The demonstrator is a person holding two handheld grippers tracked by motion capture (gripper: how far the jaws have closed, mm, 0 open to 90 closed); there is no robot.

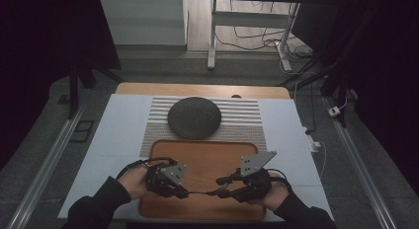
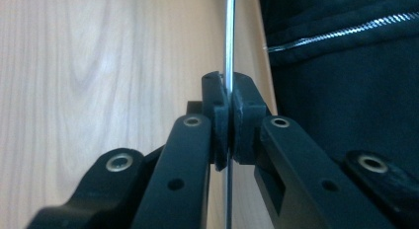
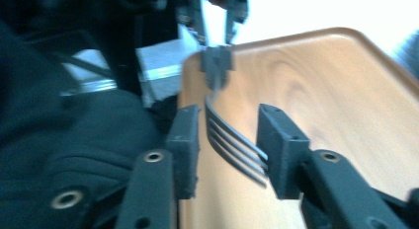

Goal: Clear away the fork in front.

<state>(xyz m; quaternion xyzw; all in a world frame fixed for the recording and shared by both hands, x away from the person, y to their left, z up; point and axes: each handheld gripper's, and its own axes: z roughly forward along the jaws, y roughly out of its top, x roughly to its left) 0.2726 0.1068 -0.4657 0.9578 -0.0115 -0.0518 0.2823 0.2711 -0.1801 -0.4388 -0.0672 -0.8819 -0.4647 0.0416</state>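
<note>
A metal fork (image 1: 200,192) hangs level just above the front of the wooden tray (image 1: 207,155), between my two grippers. My left gripper (image 1: 185,193) is shut on the fork's thin handle (image 2: 229,31), with its pads (image 2: 220,115) pressed together around it. My right gripper (image 1: 220,187) faces it from the right. In the right gripper view the fork's tines (image 3: 237,145) lie between the parted jaws of the right gripper (image 3: 230,140). The left pad (image 3: 188,140) stands clear of the tines. Farther along, the left gripper (image 3: 216,66) clamps the handle.
A dark round mat (image 1: 193,117) lies on a striped placemat (image 1: 247,115) behind the tray. A white sheet (image 1: 118,135) covers the table. The person's black zipped jacket (image 2: 346,66) is close to the tray's front edge.
</note>
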